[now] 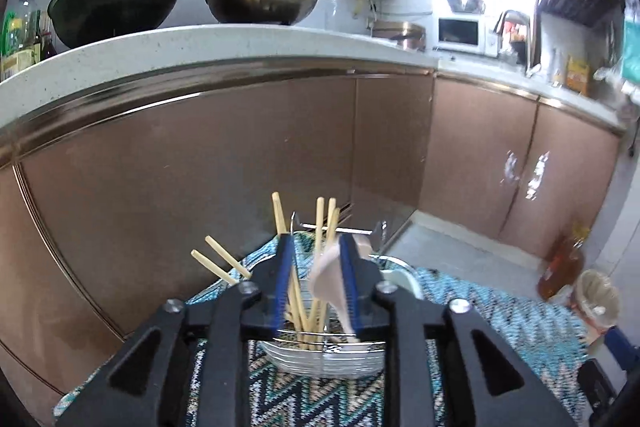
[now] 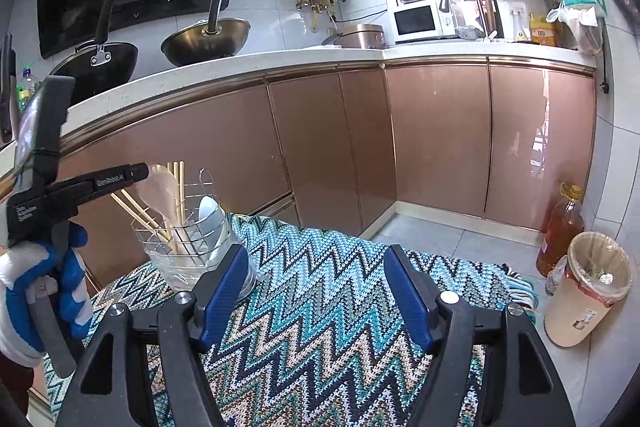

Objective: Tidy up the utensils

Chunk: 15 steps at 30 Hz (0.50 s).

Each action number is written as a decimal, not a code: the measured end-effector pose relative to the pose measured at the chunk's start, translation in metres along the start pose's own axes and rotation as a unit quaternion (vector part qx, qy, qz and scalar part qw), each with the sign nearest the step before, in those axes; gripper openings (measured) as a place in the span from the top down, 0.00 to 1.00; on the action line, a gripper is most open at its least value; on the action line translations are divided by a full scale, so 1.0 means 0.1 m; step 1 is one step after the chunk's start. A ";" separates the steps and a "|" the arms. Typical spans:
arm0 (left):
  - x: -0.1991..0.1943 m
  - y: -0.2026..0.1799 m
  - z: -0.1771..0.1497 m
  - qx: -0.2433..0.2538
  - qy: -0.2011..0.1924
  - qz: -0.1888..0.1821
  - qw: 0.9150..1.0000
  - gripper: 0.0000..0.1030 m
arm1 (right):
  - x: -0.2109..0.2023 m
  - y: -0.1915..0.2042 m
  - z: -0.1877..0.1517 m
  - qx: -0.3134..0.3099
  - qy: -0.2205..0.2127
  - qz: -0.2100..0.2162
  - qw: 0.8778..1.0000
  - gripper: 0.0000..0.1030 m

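Observation:
A wire utensil holder stands on the zigzag cloth and holds several wooden chopsticks. Two more chopsticks lean out to the left. My left gripper hovers just above the holder with its jaws apart. A pale wooden spoon, blurred, sits between them against the right pad, bowl up and handle down in the holder. The left pad does not touch it. White spoons share the holder. My right gripper is open over the cloth, holding nothing.
The zigzag cloth covers the table. A gloved hand holds the left gripper. On the floor at right are a lined bin and an oil bottle. Copper cabinets stand behind, with woks on the counter.

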<state>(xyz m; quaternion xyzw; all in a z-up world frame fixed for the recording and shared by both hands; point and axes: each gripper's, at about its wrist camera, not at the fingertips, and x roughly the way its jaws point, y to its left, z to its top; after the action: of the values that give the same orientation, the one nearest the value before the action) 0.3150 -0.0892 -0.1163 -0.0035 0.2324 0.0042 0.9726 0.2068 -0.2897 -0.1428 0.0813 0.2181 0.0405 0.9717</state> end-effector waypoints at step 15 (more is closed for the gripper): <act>-1.07 0.47 -0.12 -0.046 -0.030 -0.053 0.997 0.50 | -0.54 0.44 0.12 -0.036 -0.021 -0.018 0.999 0.19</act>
<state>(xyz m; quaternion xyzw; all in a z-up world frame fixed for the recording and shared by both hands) 0.2138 -0.0430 -0.0786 -0.0599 0.2020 -0.0366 0.9769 0.1616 -0.2544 -0.1022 0.0430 0.1979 0.0293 0.9788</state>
